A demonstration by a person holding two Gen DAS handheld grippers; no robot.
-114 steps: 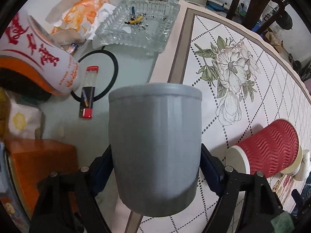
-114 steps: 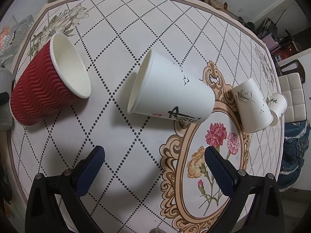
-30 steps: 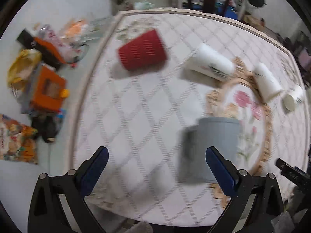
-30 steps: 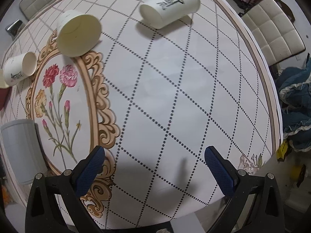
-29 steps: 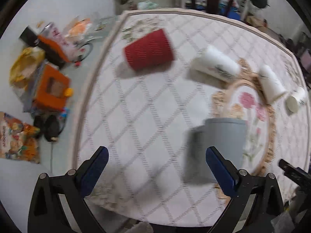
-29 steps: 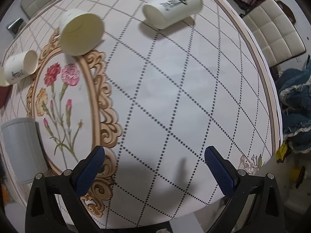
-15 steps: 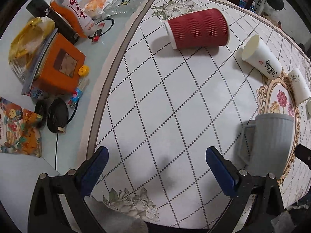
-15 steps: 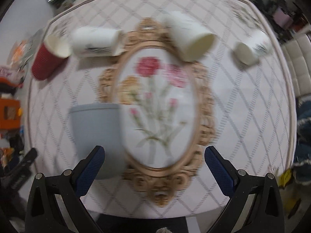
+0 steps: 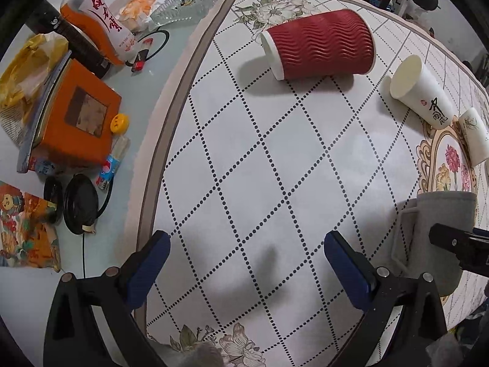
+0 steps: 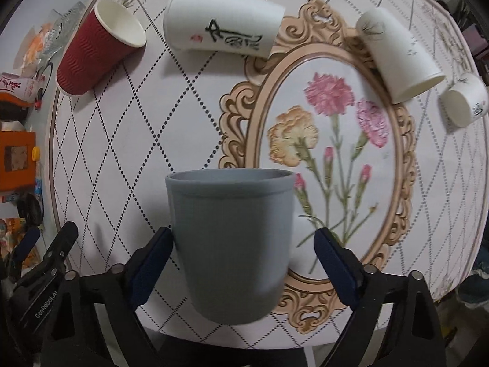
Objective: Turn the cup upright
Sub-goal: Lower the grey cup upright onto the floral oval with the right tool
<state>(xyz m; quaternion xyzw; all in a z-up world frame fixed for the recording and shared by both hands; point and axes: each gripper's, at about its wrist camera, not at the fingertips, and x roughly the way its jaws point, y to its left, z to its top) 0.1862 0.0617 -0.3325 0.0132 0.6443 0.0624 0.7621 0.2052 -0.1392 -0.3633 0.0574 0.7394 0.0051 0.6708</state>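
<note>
grey mug (image 10: 232,238): matt, finely ribbed plastic. red cup (image 9: 321,44) beyond it: corrugated paper. tablecloth (image 9: 259,168): smooth, slightly glossy.

The right claw (image 10: 241,260) is framing a grey cup (image 10: 230,235) standing upright with its rim up, sitting between the two blue pads, which are spread wide; the left pad (image 10: 149,264) is almost touching the cup wall, the right pad is apart from it. Beyond the claw, on the flowered desk (image 10: 189,116), a red ribbed cup (image 10: 91,58) is lying on its side far left, and a white cup with black writing (image 10: 223,32) is lying beside it. Two more white cups (image 10: 397,55) are lying far right. The left claw (image 10: 39,263) is showing at the lower left.
</note>
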